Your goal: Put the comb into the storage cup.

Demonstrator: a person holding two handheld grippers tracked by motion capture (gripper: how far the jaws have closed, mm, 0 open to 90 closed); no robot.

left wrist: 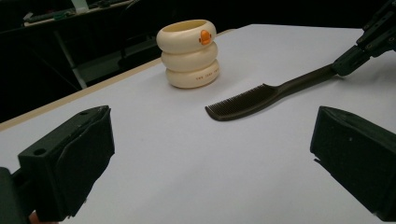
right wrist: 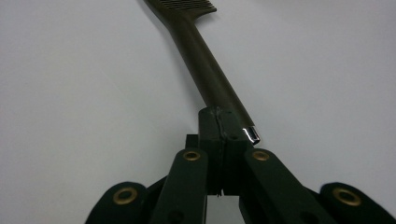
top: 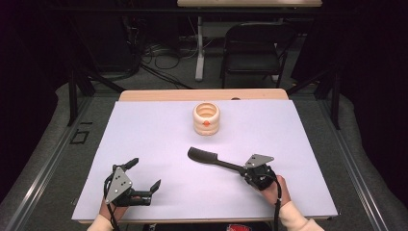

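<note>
Clamped between the black jaws of the right gripper point(right wrist: 219, 140), the end of the handle of a dark comb point(top: 208, 159) is seen at the very bottom of the right gripper view, the jaws being pressed together on it with no gap. From there the comb's handle is seen running away over the white sheet toward the toothed head point(right wrist: 184, 5) at the top edge of that view. In the high view the comb is found at the centre-right of the table point(top: 144, 192), its head pointing up and left toward the middle and its handle end gripped at the right; whether the head rests on the sheet or is raised just off it cannot be told. Beyond the comb, near the table's far edge, a cream ribbed cup point(top: 206, 119) with an orange mark is stood upright, well apart from it. At the near left, the left gripper point(top: 142, 180) is held low over the sheet with its jaws spread wide and nothing between them. A folding chair point(top: 252, 48) is seen on the floor behind the table.
</note>
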